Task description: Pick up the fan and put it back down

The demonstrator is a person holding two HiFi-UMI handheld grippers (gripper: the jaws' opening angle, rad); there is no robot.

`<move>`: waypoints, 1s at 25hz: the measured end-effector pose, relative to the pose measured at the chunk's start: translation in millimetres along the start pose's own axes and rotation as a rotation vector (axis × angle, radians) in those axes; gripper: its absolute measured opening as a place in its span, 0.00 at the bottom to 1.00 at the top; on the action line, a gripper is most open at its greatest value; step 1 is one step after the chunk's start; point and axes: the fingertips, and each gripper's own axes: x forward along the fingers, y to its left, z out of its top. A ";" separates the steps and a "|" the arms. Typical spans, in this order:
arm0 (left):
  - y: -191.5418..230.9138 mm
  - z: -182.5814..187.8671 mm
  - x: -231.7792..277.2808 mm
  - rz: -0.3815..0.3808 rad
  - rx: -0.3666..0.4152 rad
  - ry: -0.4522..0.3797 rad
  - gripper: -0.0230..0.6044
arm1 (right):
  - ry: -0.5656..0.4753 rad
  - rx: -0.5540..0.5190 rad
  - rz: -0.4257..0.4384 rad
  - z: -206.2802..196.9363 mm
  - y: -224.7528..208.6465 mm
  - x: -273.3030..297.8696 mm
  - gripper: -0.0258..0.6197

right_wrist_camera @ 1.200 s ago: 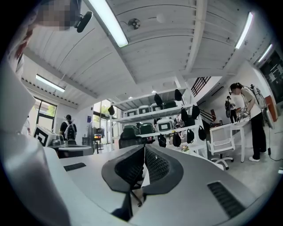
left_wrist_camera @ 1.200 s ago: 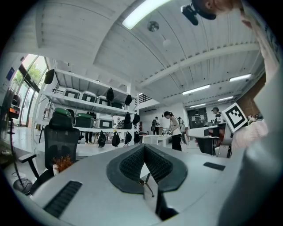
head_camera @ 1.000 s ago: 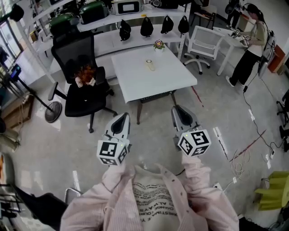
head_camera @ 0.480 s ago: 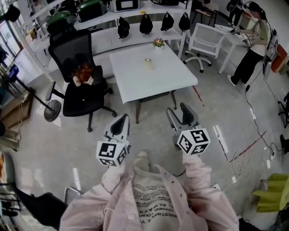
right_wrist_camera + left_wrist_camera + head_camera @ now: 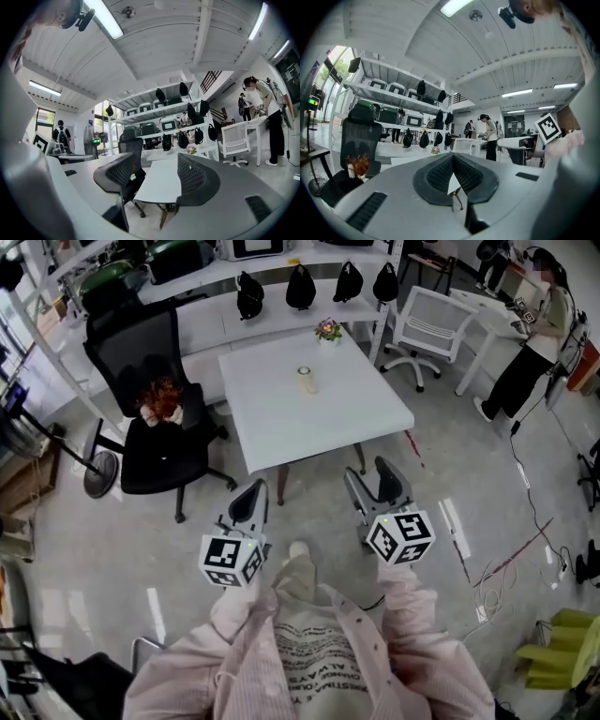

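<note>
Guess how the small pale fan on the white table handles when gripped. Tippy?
The small fan looks compact, likely light plastic: probably an easy lift. It seems narrow and sits on the white table, so an off-centre nudge may tip or slide it. Too small to judge fragility.

Head cam: on your head, looks fwd + steeply down over your chest. It's far enough back to take in the whole white table [image 5: 319, 418], black chair [image 5: 150, 442] and the floor around them. L & R gripper views: low, approx table-top level, facing level twd the same table, much nearer. All 3 share table, chair, shelf w/ black bags [image 5: 300, 285] and standing person [image 5: 534, 352] at right.
</note>
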 end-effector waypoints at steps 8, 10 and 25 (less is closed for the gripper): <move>52.5 6.1 91.0 0.012 -0.022 0.028 0.04 | 0.028 0.039 -0.006 7.2 -47.2 98.2 0.44; 65.4 7.9 110.4 0.017 -0.029 0.032 0.04 | 0.020 0.061 -0.019 9.9 -58.9 116.7 0.44; 109.9 0.3 186.5 -0.005 -0.049 0.075 0.04 | 0.066 0.057 -0.020 3.7 -92.4 195.9 0.44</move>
